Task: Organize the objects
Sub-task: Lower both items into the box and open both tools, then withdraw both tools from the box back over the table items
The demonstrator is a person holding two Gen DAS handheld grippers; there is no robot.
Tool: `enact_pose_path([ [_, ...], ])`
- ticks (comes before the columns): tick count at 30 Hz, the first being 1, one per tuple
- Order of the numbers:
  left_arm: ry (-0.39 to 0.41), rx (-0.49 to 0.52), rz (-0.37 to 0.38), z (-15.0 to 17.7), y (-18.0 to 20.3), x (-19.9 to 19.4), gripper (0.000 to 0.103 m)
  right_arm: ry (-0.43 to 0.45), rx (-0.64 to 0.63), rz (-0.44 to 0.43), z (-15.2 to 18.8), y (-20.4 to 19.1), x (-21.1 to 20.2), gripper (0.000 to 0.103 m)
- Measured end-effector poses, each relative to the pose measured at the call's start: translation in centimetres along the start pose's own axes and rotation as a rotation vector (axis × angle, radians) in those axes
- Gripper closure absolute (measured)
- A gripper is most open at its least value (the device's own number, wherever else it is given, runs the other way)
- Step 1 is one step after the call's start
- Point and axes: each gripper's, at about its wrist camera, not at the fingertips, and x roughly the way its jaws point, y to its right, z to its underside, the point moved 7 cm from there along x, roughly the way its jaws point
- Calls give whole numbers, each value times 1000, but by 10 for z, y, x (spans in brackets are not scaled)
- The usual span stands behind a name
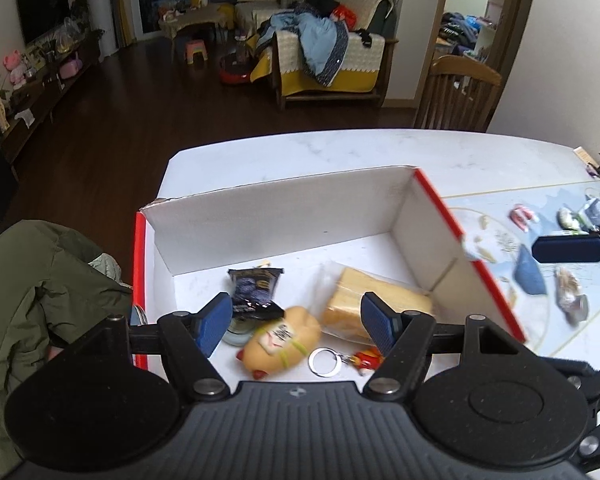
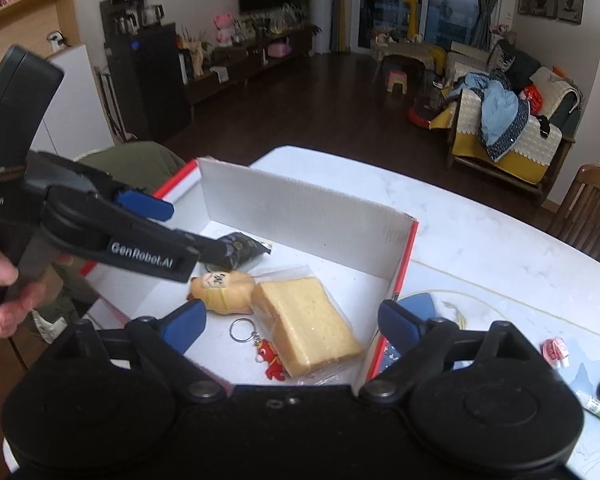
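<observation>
Both my left gripper (image 1: 296, 320) and right gripper (image 2: 292, 326) hang with empty, parted jaws above the box (image 1: 276, 216), whose tall wall could snag a careless reach toward the desk (image 1: 500, 160).

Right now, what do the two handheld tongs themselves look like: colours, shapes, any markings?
Both are matte black plastic. The left tongs and right tongs each have two angled fingers tipped with ribbed blue pads, pivoting on silver bolts beside round black housings. Seen from the right wrist view, the left unit carries white "GenRobot.AI" lettering and a dark handle.
</observation>
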Motion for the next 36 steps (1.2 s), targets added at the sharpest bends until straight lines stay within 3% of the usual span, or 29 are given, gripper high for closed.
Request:
enact_pose_path([
  [4, 22, -3, -6, 7, 12, -18, 26, 43, 1, -31, 4, 3, -22, 2],
  [11, 48, -34, -14, 19, 31, -40, 20, 84, -11, -62, 22, 17, -55, 1],
  [20, 72, -66, -38, 39, 68, -55, 20, 106, 17, -87, 48, 44, -86, 0],
  [30, 61, -62, 7, 56, 134, -52, 16, 139, 72, -76, 87, 89, -109, 0],
  [36, 62, -34, 46, 62, 182, -38, 0, 129, 65, -10, 122, 122, -123, 0],
])
